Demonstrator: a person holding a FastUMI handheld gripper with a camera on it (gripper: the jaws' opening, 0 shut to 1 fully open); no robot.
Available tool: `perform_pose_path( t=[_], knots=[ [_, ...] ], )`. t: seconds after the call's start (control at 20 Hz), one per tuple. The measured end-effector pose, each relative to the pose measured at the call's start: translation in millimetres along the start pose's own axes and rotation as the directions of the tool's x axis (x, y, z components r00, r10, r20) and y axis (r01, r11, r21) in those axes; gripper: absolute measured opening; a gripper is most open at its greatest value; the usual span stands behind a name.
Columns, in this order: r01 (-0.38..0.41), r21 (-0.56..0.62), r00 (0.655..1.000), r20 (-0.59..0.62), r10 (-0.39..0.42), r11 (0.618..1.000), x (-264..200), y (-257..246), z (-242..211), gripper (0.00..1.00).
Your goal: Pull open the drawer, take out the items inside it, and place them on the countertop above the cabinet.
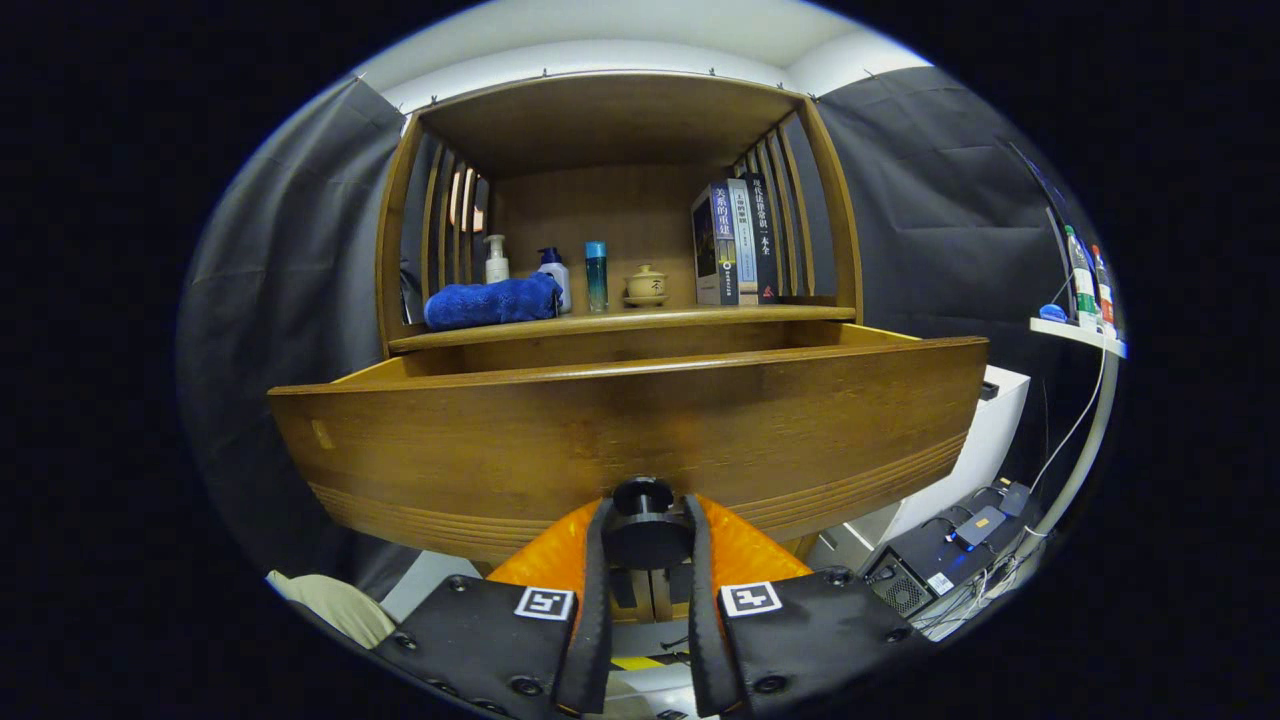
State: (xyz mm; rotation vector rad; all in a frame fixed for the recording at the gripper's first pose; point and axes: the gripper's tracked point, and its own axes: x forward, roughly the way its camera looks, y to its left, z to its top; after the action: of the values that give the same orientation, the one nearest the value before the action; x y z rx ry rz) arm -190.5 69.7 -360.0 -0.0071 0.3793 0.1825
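The drawer (630, 440) stands pulled well out below the countertop (620, 322), which holds, left to right, a blue towel (490, 302), bottles and books, while the gripper (645, 540) clamps the round drawer knob (643, 525); the drawer's contents are hidden, none lifted out yet.

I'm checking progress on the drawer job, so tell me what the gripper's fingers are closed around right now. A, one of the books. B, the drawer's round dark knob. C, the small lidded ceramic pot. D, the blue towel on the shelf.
B: the gripper has both fingers pressing the sides of the round dark knob on the front of the drawer, which stands pulled out from the cabinet.
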Motion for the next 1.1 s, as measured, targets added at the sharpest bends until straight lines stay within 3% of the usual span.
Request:
perform_pose_path(
  t=[0.6, 0.95, 1.1],
  knots=[
    [-0.001, 0.01, 1.0, -0.013, 0.001, 1.0, -5, 2, -3, 0.42],
    [0.017, 0.0, 0.999, -0.038, -0.017, 1.0, -14, 4, 15, 0.54],
    [0.022, 0.012, 1.0, -0.021, -0.022, 1.0, -21, 2, 36, 0.68]
  ],
)
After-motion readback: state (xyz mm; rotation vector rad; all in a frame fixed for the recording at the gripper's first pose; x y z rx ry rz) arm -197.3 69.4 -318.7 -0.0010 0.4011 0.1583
